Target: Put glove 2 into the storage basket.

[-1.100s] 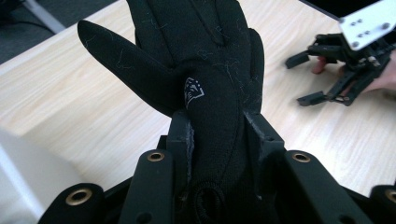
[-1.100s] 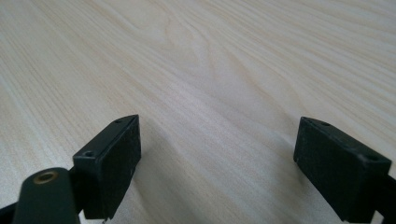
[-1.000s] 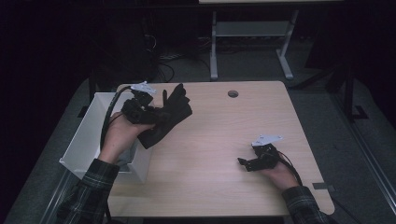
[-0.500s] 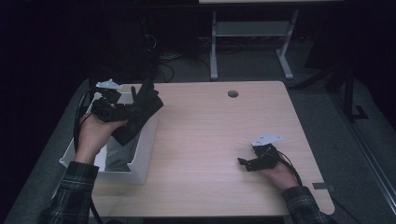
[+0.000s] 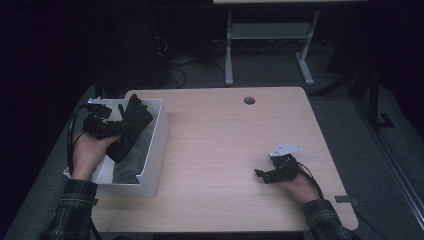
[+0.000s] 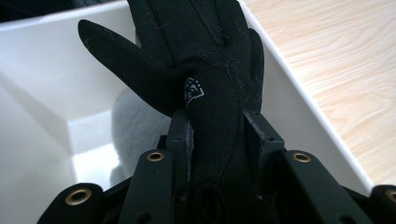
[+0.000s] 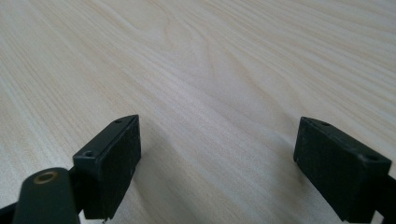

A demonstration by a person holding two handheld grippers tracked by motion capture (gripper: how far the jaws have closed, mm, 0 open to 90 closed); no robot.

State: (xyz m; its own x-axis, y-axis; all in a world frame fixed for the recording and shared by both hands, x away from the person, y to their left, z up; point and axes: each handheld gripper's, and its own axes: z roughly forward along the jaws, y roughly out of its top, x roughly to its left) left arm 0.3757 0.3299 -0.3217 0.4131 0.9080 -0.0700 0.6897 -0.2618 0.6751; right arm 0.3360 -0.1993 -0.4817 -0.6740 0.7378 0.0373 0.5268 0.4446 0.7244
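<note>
Plaid sleeves point(image 5: 75, 210) (black grippers, brass eyelets)

Left tool point(image 5: 107, 126) clamped; right tool point(image 5: 265, 175) spread wide.

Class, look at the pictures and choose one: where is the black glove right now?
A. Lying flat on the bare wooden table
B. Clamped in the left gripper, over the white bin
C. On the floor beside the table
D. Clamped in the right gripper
B: the left gripper has its jaws shut on the black glove, which hangs above the white bin, while the right gripper rests open over bare table.
</note>
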